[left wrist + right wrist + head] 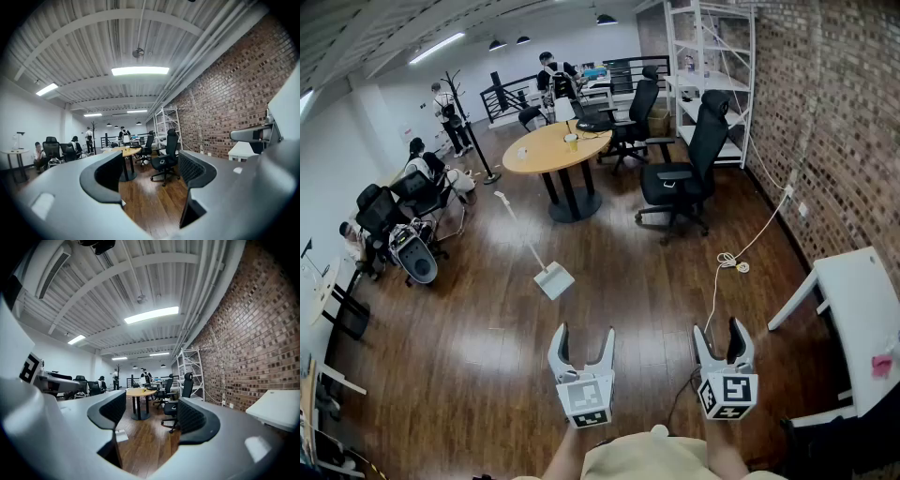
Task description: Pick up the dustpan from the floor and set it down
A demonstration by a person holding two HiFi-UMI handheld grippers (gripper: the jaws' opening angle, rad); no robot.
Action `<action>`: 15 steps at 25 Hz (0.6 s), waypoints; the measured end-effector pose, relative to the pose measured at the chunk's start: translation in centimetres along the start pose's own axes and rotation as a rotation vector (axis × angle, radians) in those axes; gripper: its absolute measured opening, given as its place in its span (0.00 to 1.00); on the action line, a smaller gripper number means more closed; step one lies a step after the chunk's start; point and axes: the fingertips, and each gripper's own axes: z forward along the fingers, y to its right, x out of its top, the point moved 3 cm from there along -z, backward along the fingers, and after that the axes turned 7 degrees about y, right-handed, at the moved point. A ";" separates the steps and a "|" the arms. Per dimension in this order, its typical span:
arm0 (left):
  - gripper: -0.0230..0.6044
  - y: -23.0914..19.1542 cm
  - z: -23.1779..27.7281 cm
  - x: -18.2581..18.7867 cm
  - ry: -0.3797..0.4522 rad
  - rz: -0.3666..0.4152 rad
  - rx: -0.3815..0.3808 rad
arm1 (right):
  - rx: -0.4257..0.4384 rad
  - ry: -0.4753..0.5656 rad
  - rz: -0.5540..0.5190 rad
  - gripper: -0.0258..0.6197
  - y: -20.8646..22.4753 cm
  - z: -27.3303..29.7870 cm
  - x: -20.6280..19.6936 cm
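Left gripper [583, 334] is held level above the wooden floor [469, 347], its jaws spread apart with nothing between them. Right gripper [724, 330], beside it on the side of the brick wall [853, 122], is likewise released and empty. The dustpan [554, 279] stands on the open floor ahead of the left gripper, well apart from both, its white pan down and its long thin handle tilted away toward the round wooden table [553, 148]. Black office chairs [680, 183] stand beyond, nearer the wall. A white cable [727, 262] lies on the floor ahead of the right gripper, near a white desk [862, 309]
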 end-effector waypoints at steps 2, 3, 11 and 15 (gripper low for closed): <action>0.59 1.4 1.3 -0.5 -0.005 -0.001 -0.016 | -0.010 -0.026 0.027 0.54 1.4 0.7 -1.3; 0.59 2.0 1.9 -0.8 -0.009 -0.006 -0.022 | -0.012 -0.042 0.041 0.54 1.9 1.0 -2.0; 0.58 1.4 7.6 -3.7 -0.054 -0.036 -0.032 | 0.033 -0.107 0.065 0.51 1.7 5.9 -5.3; 0.58 -0.7 12.8 -4.8 -0.061 -0.070 -0.057 | 0.032 -0.132 0.051 0.50 0.8 11.1 -6.1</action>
